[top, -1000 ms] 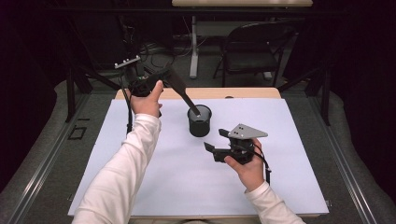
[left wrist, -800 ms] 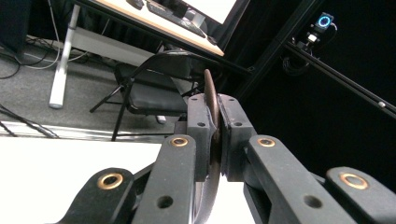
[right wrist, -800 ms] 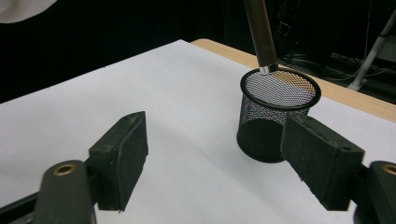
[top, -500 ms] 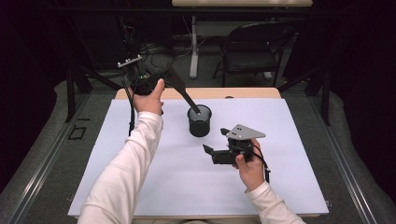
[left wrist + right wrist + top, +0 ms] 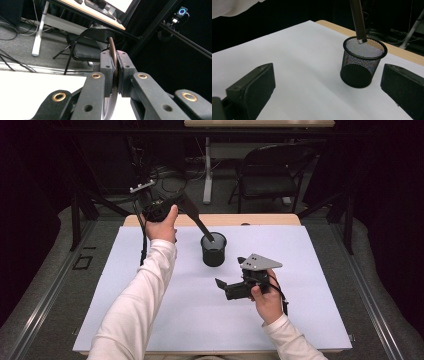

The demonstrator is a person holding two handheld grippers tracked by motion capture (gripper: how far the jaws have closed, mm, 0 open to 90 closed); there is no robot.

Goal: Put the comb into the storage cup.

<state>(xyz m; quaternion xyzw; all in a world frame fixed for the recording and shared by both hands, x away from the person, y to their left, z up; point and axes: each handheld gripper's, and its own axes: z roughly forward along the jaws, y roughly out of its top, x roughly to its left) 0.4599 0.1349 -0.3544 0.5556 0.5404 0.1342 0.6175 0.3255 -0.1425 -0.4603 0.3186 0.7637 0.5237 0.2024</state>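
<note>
Showing, from the high view, two grippers over one white table (image 5: pixel 150 320): the left gripper (image 5: pixel 176 204) raised near the far edge, clamping one long dark tool (image 5: pixel 200 224) by its thin upper end, the tool slanting down with its lower end sitting inside one black mesh cup (image 5: pixel 213 251) standing upright on the table. Revealing, in the left gripper view, the pads (image 5: pixel 107 72) pressing narrowly on the tool's thin curved edge (image 5: pixel 113 53). Showing, in the right gripper view, the cup (image 5: pixel 362 65) lying ahead between widely spread jaws, having just been opening, with nothing in their grasp. Resting the right gripper (image 5: pixel 222 286) low, just beside the cup, apart from it.
</note>
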